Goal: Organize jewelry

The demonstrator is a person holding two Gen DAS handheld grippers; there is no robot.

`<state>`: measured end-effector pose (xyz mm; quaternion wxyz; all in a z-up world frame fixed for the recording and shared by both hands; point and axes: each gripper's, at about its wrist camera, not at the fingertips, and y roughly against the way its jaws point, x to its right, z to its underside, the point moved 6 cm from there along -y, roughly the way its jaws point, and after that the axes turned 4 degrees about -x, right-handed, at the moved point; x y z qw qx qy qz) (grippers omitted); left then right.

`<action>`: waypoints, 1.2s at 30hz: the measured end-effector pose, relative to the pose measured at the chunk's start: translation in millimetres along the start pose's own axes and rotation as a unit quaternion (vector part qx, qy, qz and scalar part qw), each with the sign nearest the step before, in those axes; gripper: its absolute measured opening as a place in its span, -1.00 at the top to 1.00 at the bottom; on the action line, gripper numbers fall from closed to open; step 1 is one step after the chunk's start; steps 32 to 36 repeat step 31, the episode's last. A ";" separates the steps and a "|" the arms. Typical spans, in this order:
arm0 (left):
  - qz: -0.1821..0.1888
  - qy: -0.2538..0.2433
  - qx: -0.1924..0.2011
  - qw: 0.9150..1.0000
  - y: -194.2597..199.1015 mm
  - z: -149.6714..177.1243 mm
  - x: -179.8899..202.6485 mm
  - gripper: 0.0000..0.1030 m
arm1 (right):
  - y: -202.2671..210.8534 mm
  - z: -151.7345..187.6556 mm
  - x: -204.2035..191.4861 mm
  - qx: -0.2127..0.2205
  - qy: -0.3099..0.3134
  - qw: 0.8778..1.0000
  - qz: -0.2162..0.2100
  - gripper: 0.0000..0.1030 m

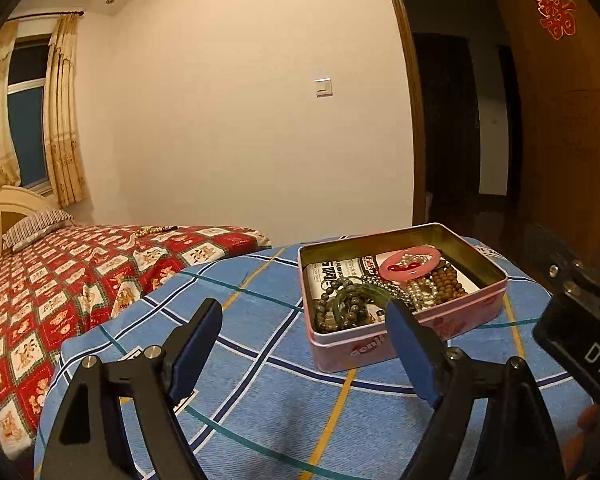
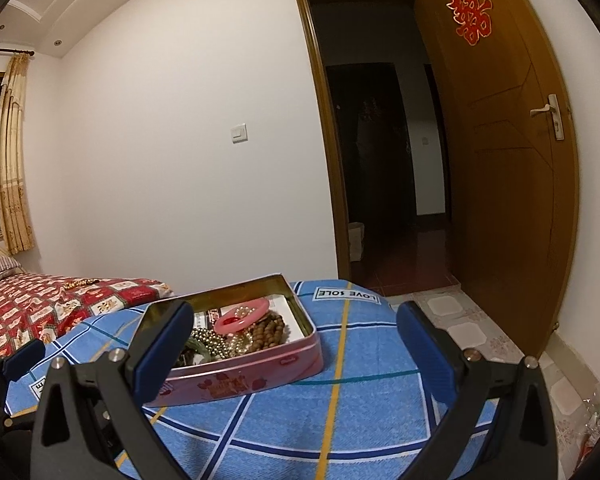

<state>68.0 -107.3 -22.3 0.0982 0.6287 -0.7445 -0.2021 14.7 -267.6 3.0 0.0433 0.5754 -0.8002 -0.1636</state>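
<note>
A pink tin box (image 1: 456, 326) stands open on a blue checked cloth (image 1: 260, 392). It holds a pink bangle (image 1: 408, 266), a green bangle (image 1: 356, 294), dark bead strings (image 1: 332, 316), brown wooden beads (image 1: 450, 284) and pearls (image 1: 420, 292). My left gripper (image 1: 304, 338) is open and empty, just in front of the tin's left end. In the right wrist view the tin (image 2: 260, 376) sits ahead left, with the pink bangle (image 2: 242, 316) on top. My right gripper (image 2: 296, 340) is open and empty, its left finger in front of the tin's near corner.
A bed with a red patterned cover (image 1: 60, 280) lies to the left, with a bead string (image 1: 156, 231) on it. An open wooden door (image 2: 500, 184) and dark doorway (image 2: 380, 160) are ahead right. Tiled floor (image 2: 460, 320) lies beyond the cloth's right edge.
</note>
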 end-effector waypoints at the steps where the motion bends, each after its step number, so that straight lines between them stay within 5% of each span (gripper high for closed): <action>1: -0.003 -0.001 0.001 1.000 0.7 -0.1 0.3 -0.64 | 0.2 -0.1 0.2 0.000 0.000 1.000 0.000 -1.00; 36: 0.016 0.030 -0.032 0.999 -10.3 4.8 -5.1 -0.72 | -7.7 4.5 6.3 -0.030 -0.004 0.999 0.017 -1.00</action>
